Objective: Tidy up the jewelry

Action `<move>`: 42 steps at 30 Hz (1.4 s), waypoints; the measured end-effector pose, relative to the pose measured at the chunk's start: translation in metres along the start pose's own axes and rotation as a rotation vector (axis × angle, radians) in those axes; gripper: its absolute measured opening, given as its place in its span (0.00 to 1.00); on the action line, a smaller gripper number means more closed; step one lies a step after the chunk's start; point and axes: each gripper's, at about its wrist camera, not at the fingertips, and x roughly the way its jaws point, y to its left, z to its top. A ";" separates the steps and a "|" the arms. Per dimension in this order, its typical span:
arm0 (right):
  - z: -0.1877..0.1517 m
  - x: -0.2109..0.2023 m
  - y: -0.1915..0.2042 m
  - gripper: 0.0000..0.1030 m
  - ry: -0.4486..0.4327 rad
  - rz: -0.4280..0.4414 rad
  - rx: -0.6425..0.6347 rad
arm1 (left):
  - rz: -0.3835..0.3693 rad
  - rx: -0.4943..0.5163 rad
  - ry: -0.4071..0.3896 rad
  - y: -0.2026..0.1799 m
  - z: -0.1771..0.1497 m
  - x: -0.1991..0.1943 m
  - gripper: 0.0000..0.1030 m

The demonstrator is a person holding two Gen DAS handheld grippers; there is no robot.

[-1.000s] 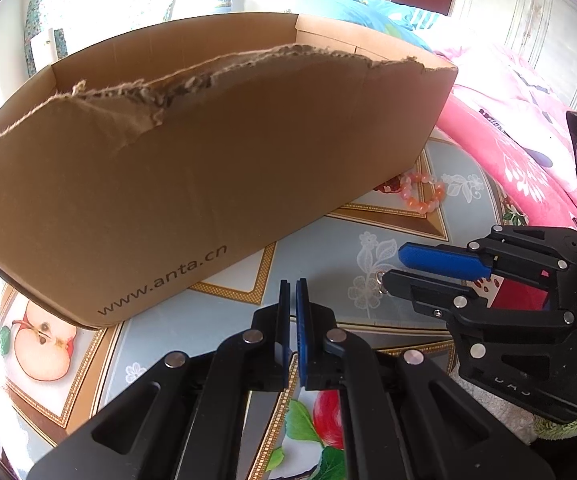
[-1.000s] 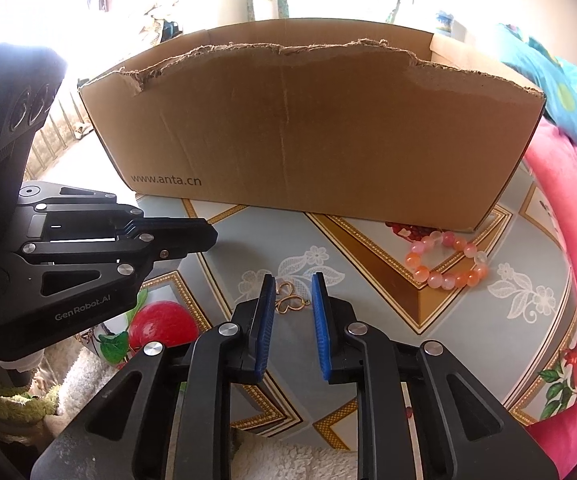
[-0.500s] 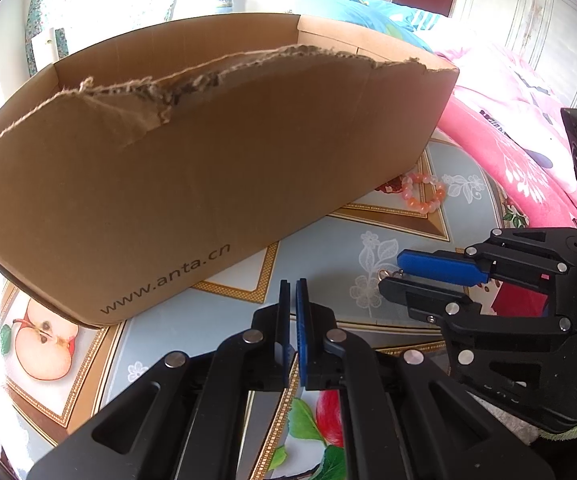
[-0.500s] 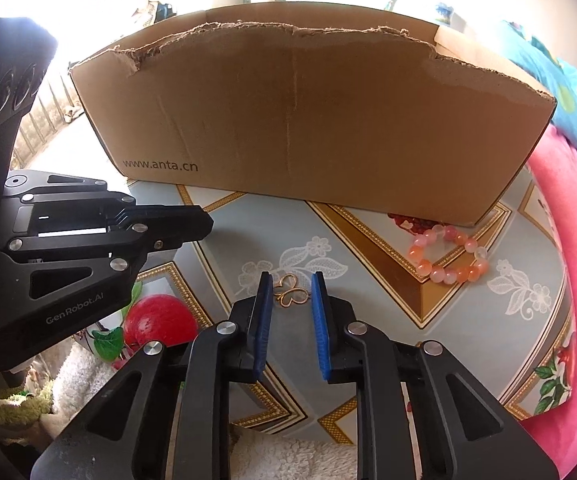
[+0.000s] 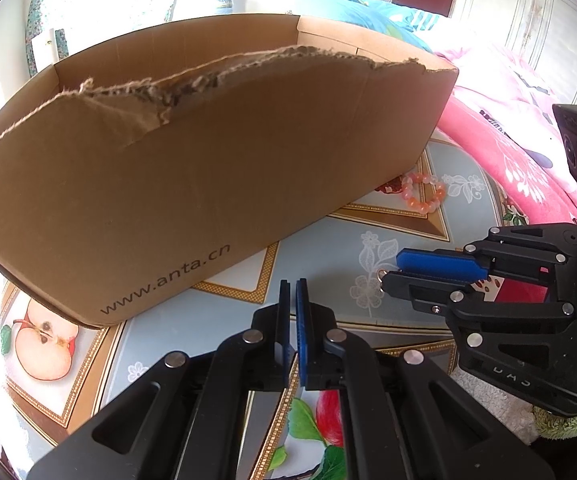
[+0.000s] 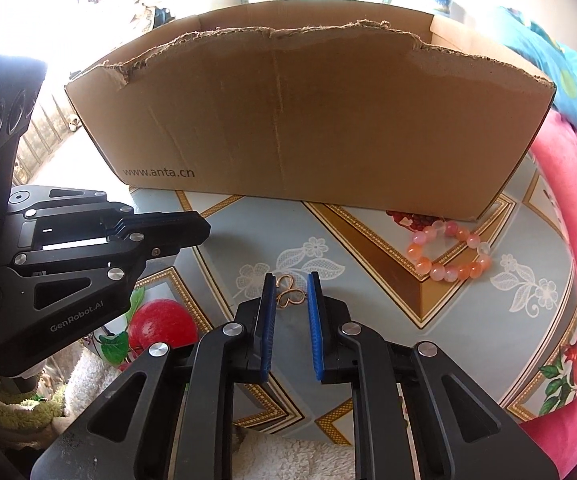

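Note:
A small gold clover-shaped piece (image 6: 289,295) lies on the patterned tabletop (image 6: 372,300), between the blue pads of my right gripper (image 6: 291,280). Its jaws are closing on the piece, and a thin gap still shows at the right pad. In the left wrist view only a gold loop (image 5: 380,274) of it peeks out at the right gripper (image 5: 390,269). My left gripper (image 5: 293,285) hovers shut and empty just left of it, seen side-on as the left gripper (image 6: 202,230) in the right wrist view. An orange-pink bead bracelet (image 6: 448,254) (image 5: 424,196) lies near the right end of the cardboard box (image 6: 308,120) (image 5: 208,184).
The open box with a torn front rim spans the back of the table. Dark red beads (image 6: 404,216) lie at its base beside the bracelet. A pink blanket (image 6: 576,208) borders the table on the right. White fluffy fabric (image 6: 288,456) lies at the near edge.
The right gripper's jaws have narrowed around the gold piece, and it has crept slightly toward the box. The left gripper has kept still and shut.

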 end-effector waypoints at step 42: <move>0.021 0.005 -0.016 0.26 0.084 -0.031 -0.023 | -0.011 -0.011 -0.005 0.002 0.000 0.005 0.03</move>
